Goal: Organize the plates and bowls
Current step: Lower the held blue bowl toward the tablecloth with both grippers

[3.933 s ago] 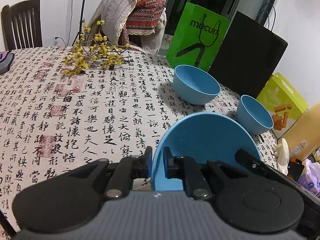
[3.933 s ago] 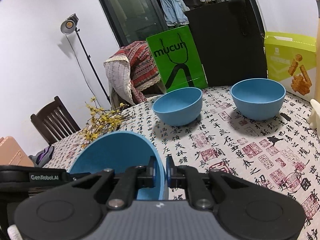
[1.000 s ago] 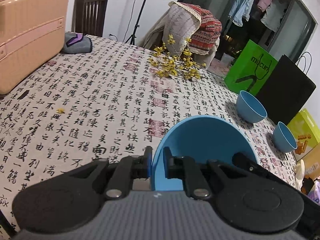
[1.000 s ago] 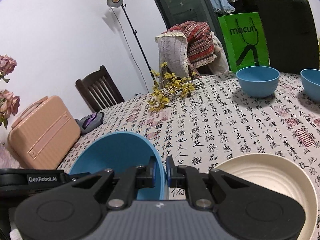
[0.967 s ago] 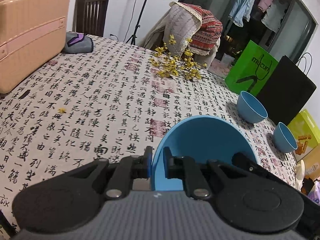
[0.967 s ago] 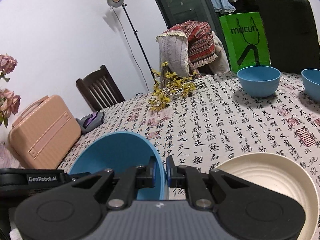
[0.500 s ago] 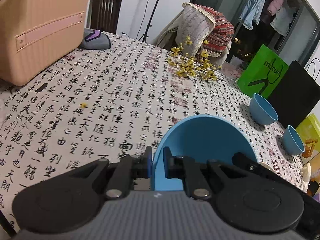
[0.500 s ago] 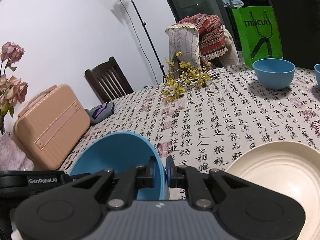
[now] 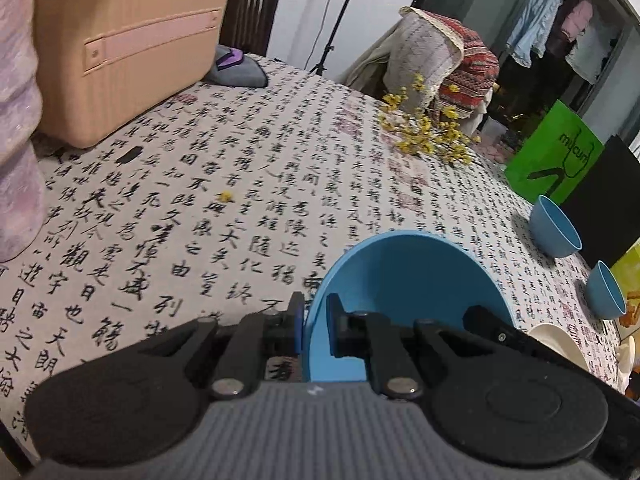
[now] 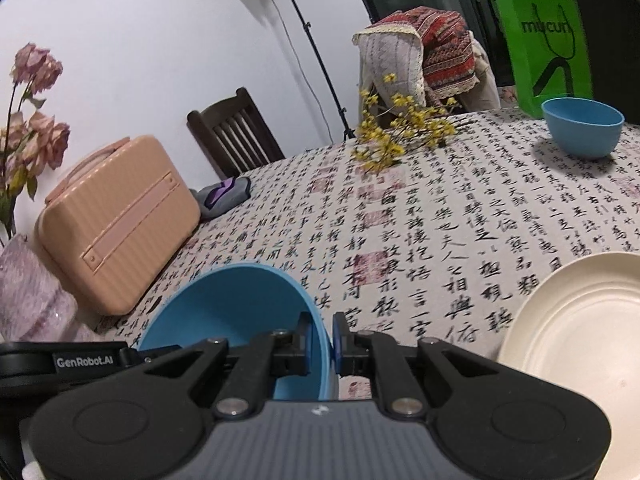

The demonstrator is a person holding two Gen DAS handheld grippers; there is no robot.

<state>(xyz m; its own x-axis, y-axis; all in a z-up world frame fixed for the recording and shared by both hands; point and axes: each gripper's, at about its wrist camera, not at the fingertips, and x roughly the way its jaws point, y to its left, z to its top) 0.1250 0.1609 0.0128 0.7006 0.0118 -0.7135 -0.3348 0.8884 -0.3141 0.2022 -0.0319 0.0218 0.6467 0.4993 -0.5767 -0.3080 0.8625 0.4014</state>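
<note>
Both claws pinch one blue bowl (image 9: 404, 276) by opposite sides of its rim, holding it above the table (image 9: 240, 184). The left claw (image 9: 311, 330) is clamped on the bowl's left rim, the right claw (image 10: 321, 344) on its right rim. A cream plate (image 10: 580, 344) lies just right. Two other bowls (image 9: 554, 226) sit near a green bag (image 9: 554, 160).
</note>
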